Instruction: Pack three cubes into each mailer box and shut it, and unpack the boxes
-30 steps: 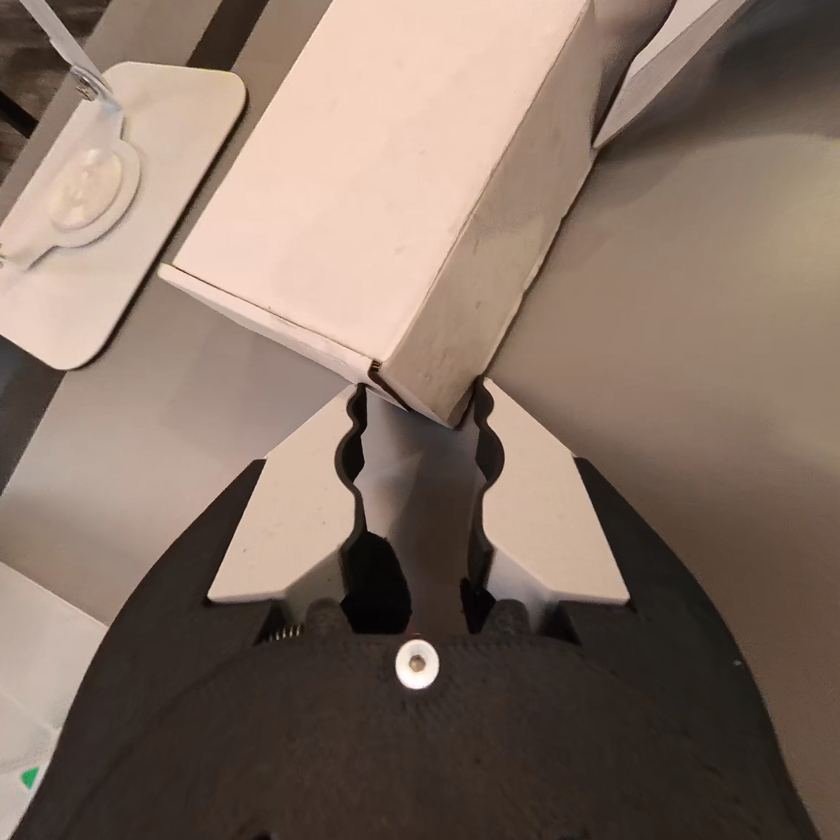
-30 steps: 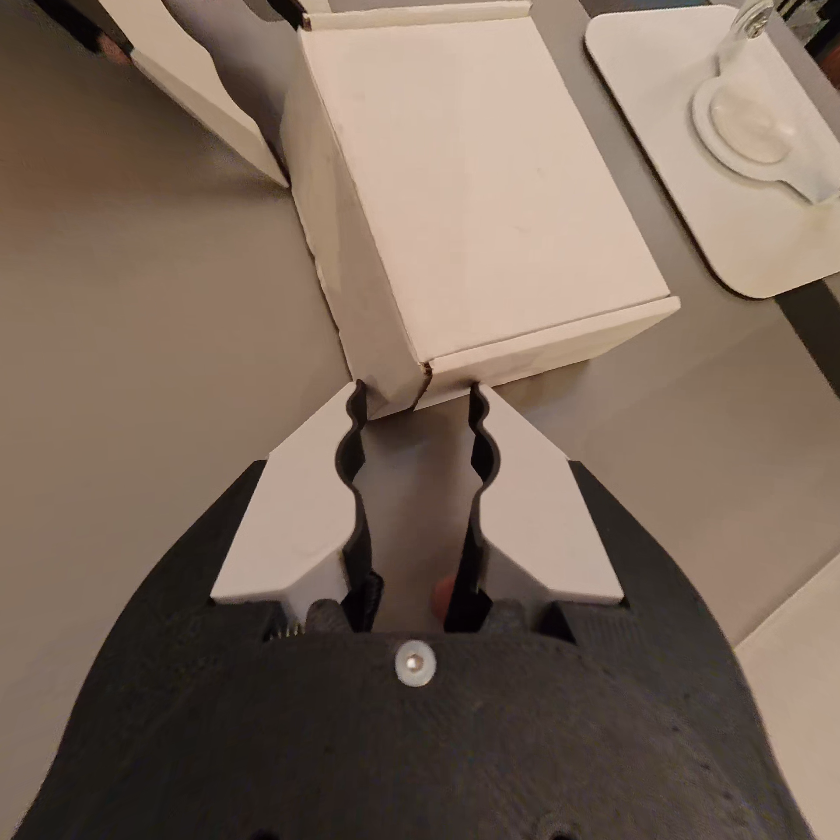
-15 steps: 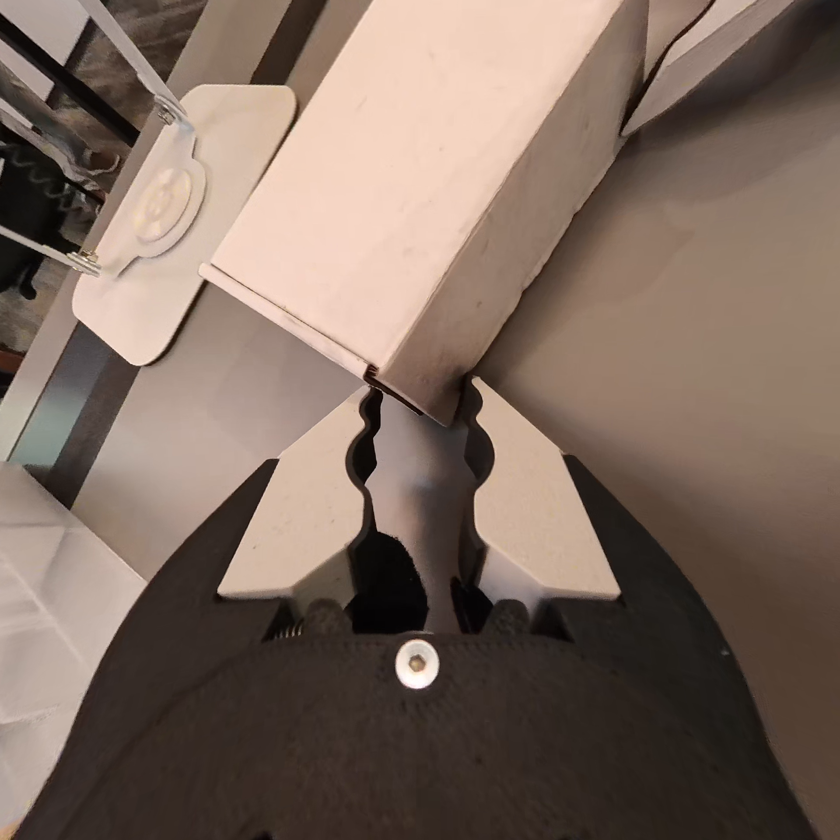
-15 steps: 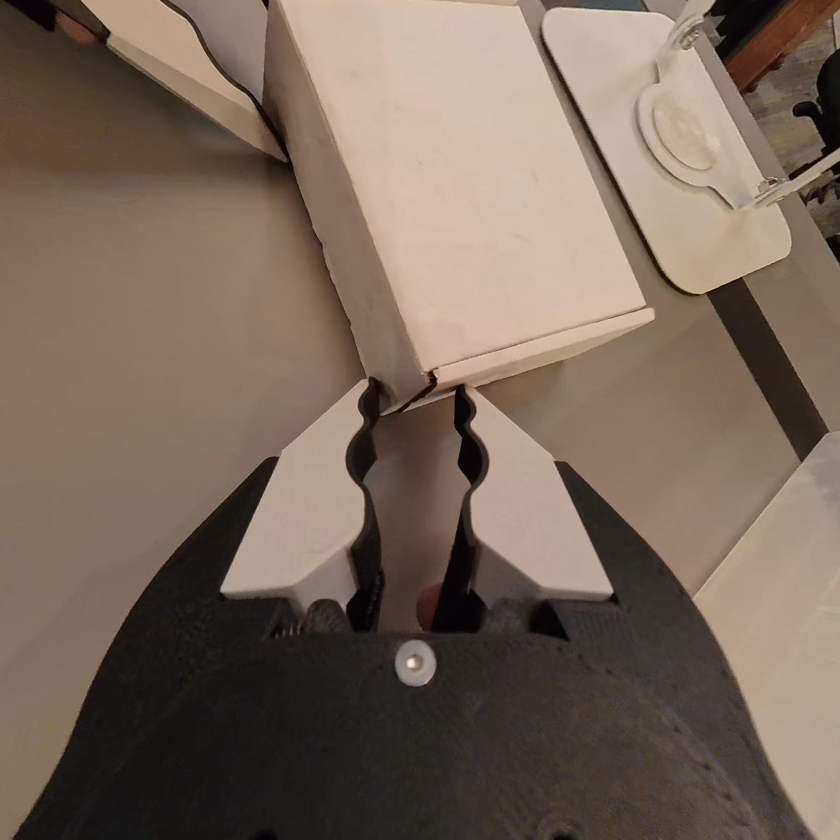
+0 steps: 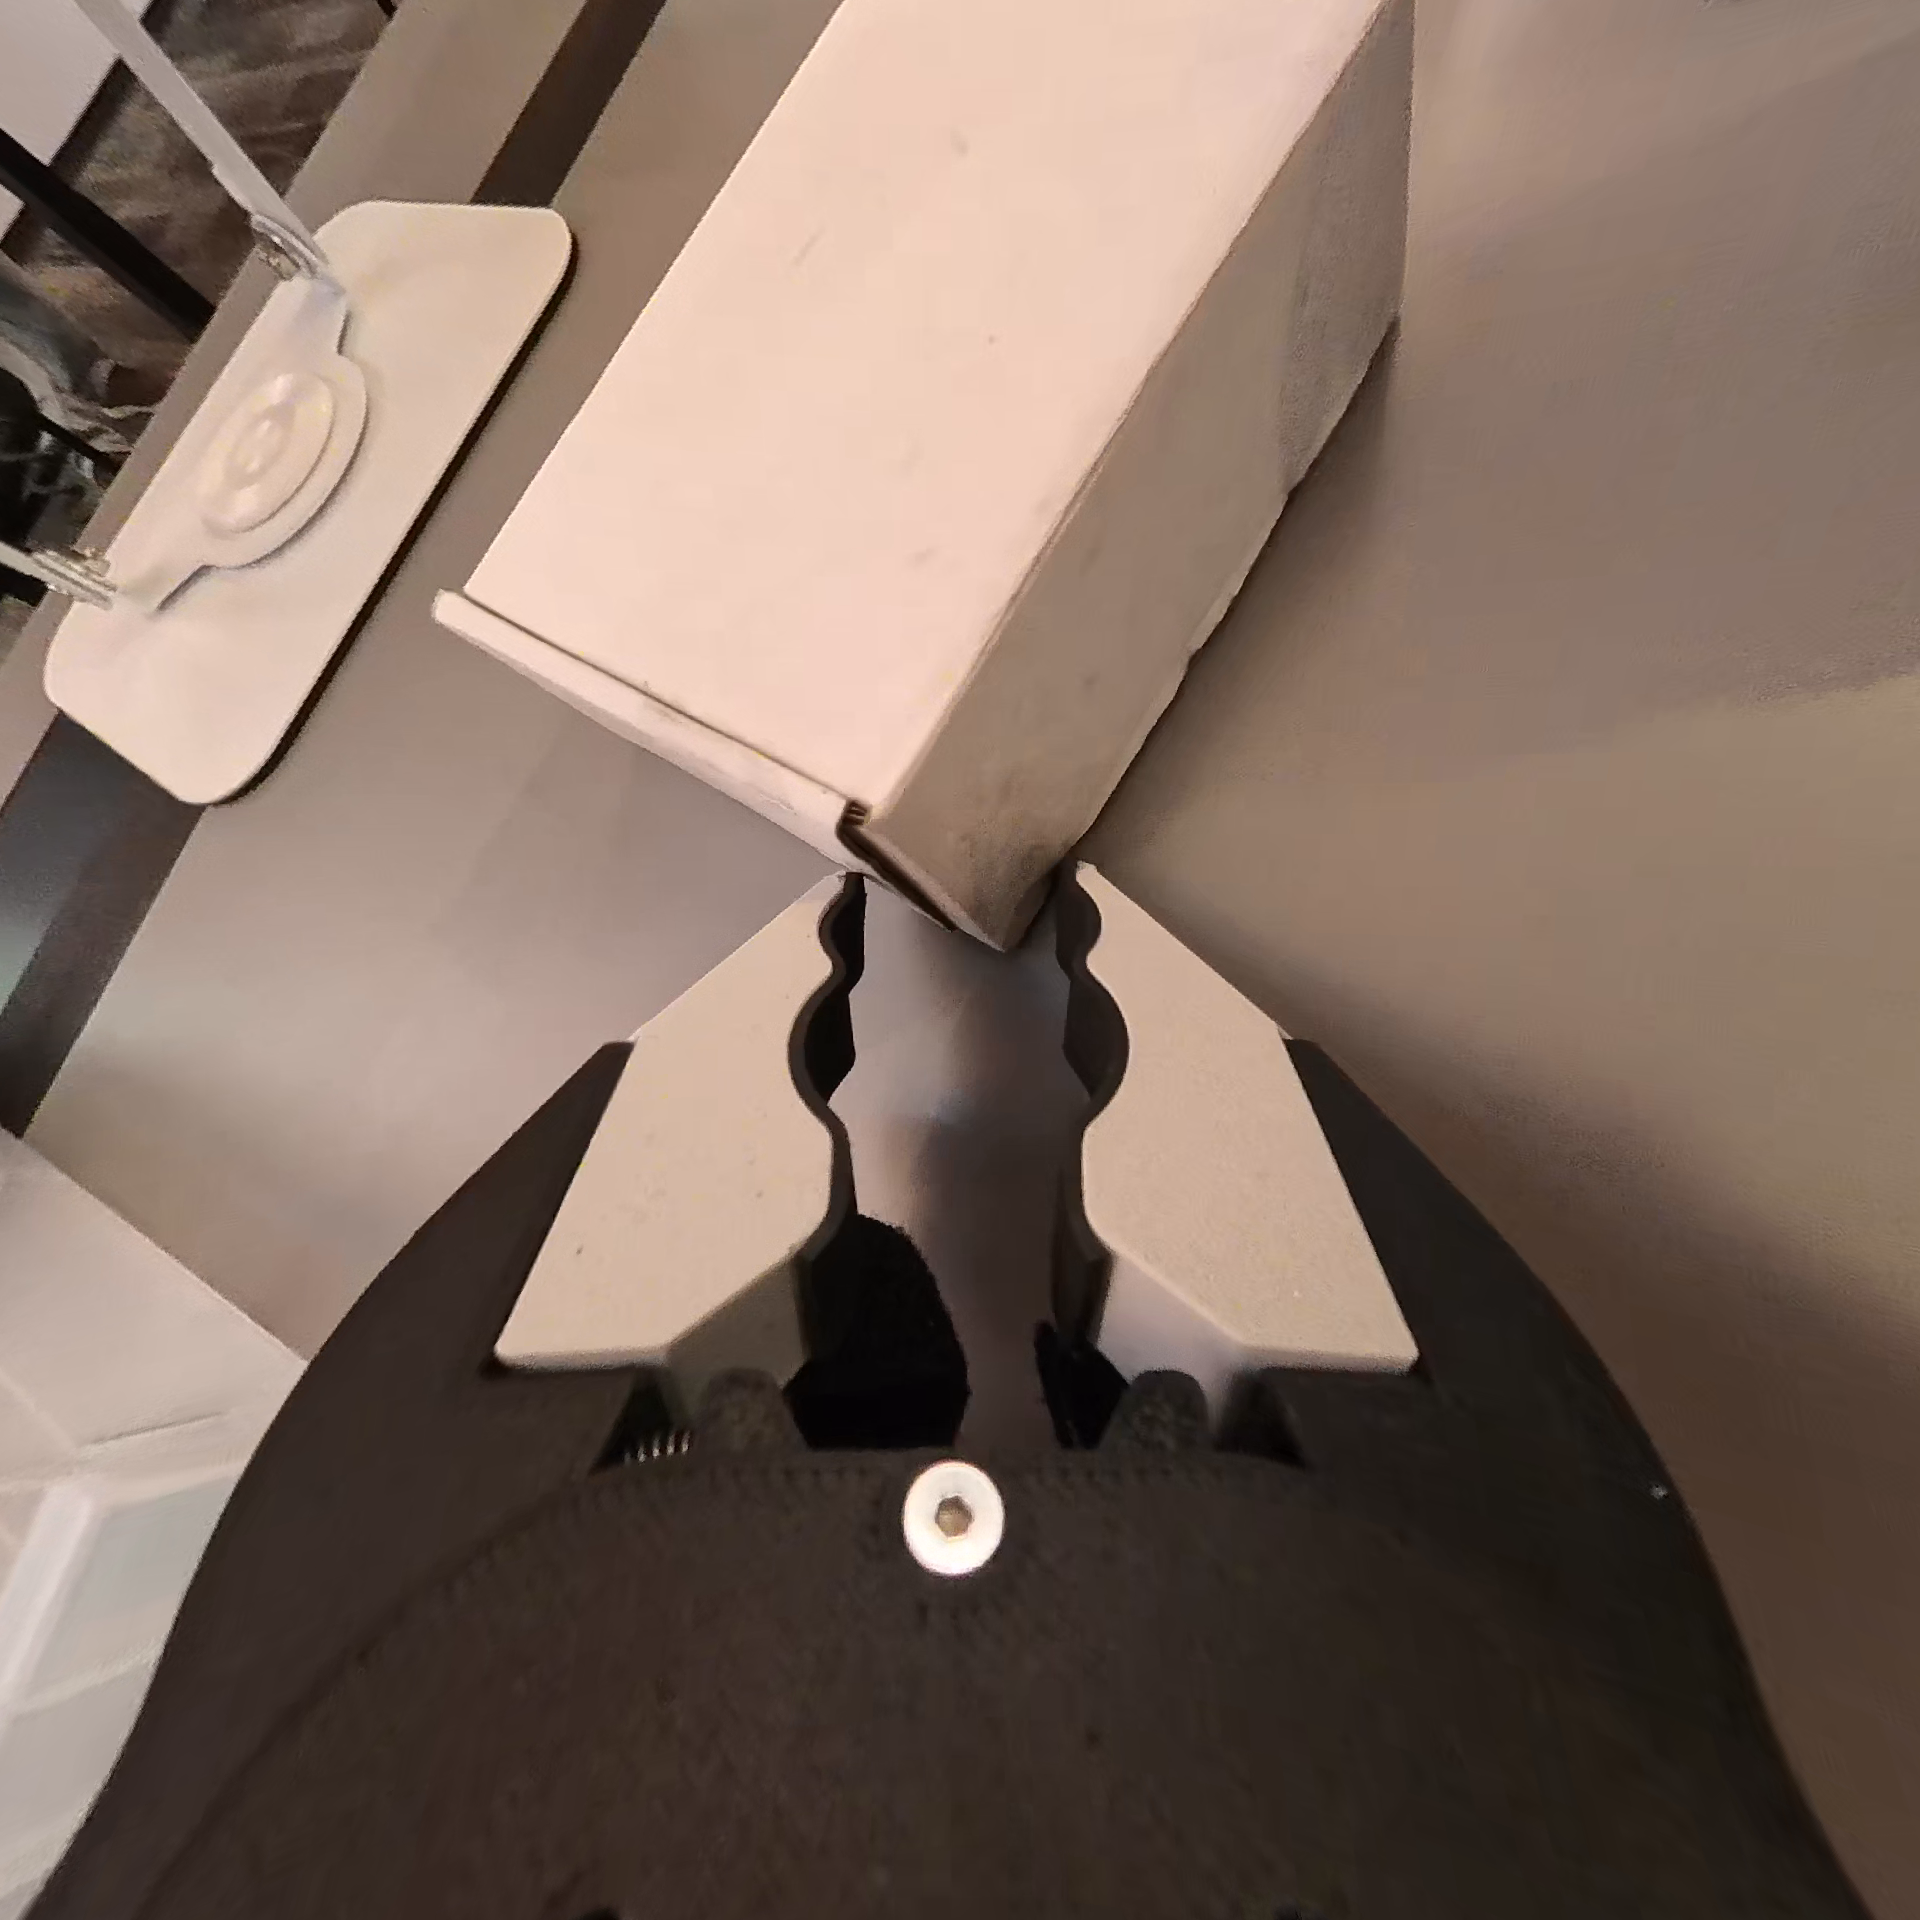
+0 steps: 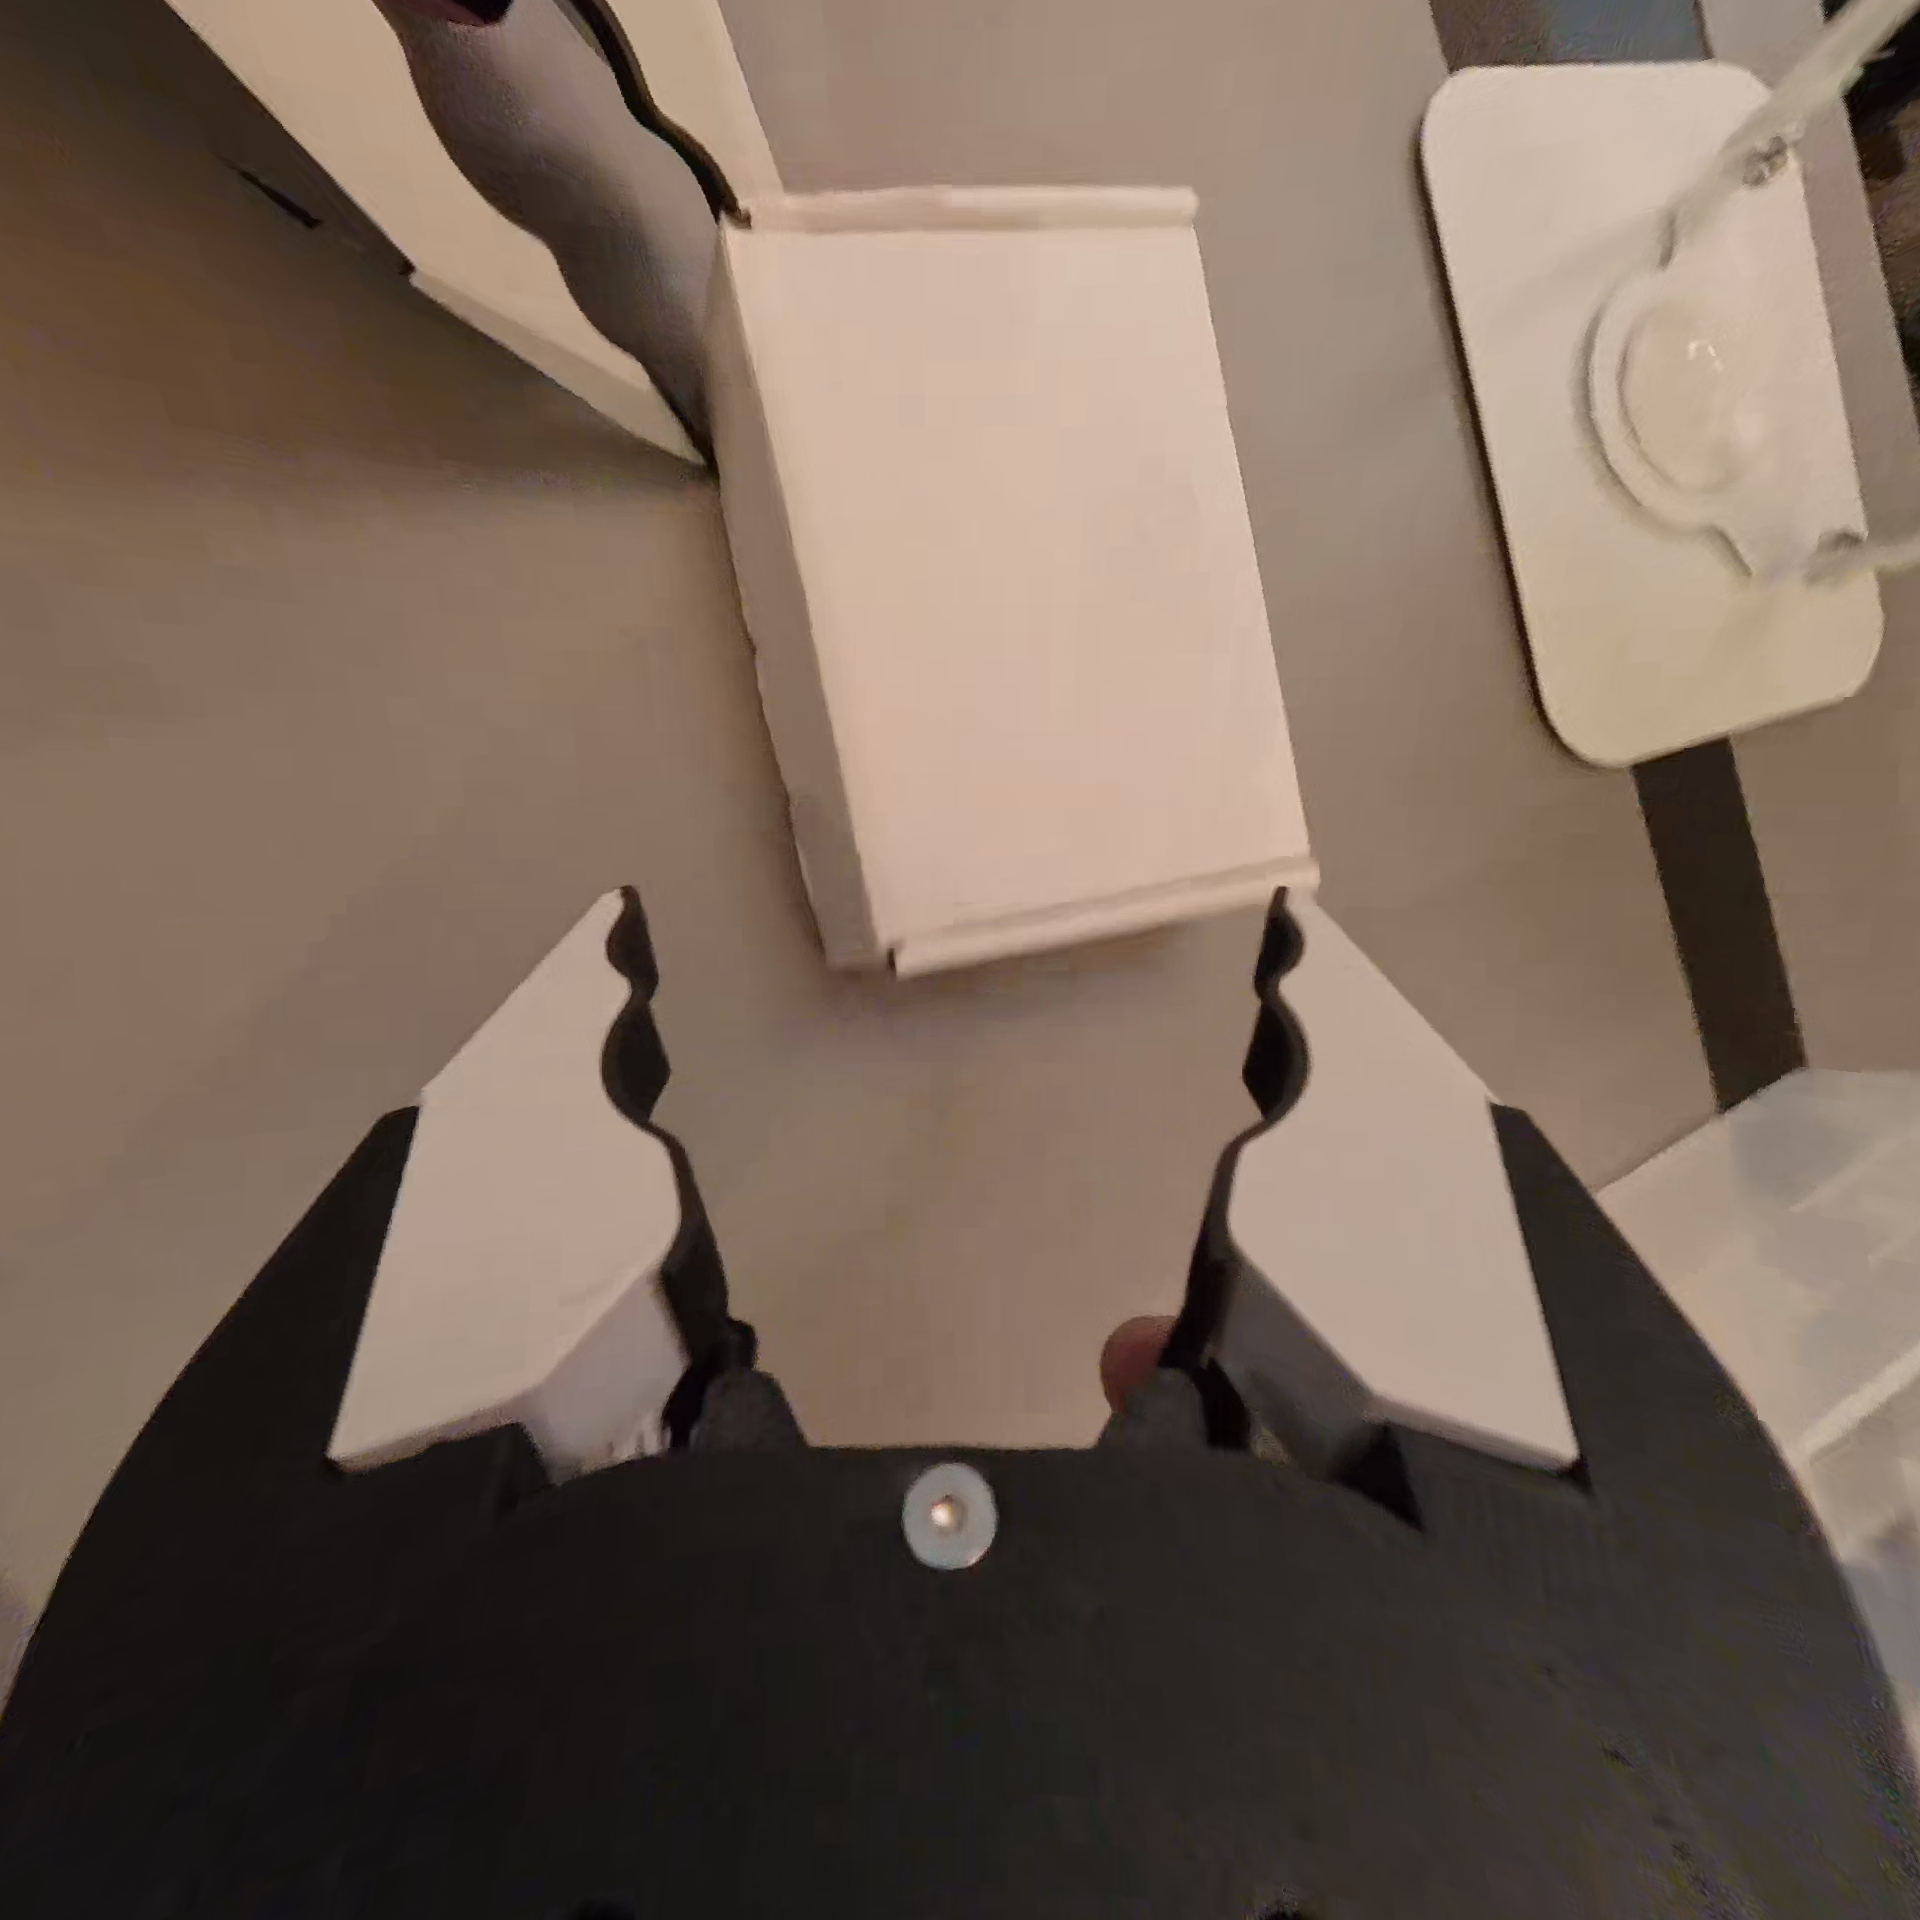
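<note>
The mailer box (image 6: 997, 582), shut, lies flat on the grey table (image 6: 312, 779). The left gripper (image 5: 956, 883) pinches its near corner, jaws narrowed onto the cardboard. The right gripper (image 6: 951, 904) hangs spread wide just short of the opposite end, touching nothing. A white plate (image 6: 1621, 520) sits near the table edge; bare table surrounds the box elsewhere.

The closed white mailer box (image 5: 914, 436) hides its contents; its far end runs off the top edge ahead of the left gripper's fingers (image 5: 727, 1122). In the right wrist view, the left gripper (image 6: 540, 260) is cut off at the upper left corner. A translucent bin (image 6: 1787, 1299) right of the right gripper's fingers (image 6: 1351, 1174) is blurred and cropped.
</note>
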The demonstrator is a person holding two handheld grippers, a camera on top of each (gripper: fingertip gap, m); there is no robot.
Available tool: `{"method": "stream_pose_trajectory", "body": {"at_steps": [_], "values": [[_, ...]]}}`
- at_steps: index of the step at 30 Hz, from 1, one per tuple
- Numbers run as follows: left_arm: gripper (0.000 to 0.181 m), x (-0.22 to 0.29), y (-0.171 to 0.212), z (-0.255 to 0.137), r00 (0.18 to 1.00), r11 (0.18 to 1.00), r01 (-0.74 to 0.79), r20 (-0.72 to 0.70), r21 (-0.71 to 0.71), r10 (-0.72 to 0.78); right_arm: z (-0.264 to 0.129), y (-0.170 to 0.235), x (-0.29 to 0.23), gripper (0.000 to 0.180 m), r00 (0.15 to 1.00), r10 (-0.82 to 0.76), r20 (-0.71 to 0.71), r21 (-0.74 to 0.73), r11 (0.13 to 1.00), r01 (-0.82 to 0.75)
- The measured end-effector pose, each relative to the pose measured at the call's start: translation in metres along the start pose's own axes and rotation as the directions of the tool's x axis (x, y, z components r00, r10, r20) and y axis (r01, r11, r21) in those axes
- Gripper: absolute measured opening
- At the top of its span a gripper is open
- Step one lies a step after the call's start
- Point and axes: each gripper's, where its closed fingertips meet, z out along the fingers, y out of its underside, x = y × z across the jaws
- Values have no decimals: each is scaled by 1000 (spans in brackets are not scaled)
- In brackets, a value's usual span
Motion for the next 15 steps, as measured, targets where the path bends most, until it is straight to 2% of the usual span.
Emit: {"method": "stream_pose_trajectory", "body": {"at_steps": [5,7,9,11,15], "values": [[35,1,-1,1,1000,1000,-7,1,2,7,43,-34,15,125,990,-111,88,-133,984,122],[35,1,-1,1,1000,1000,-6,0,2,6,65,-31,19,122,985,-102,141,-223,966,132],[34,1,-1,1,1000,1000,-10,-1,3,10,84,-21,14,130,974,-70,215,-310,941,136],[34,1,-1,1,1000,1000,-14,2,3,14,94,-17,9,138,965,-81,248,-341,925,166],[35,3,-1,0,1000,1000,-11,-12,7,11,93,-18,8,137,963,-92,253,-333,926,176]]}}
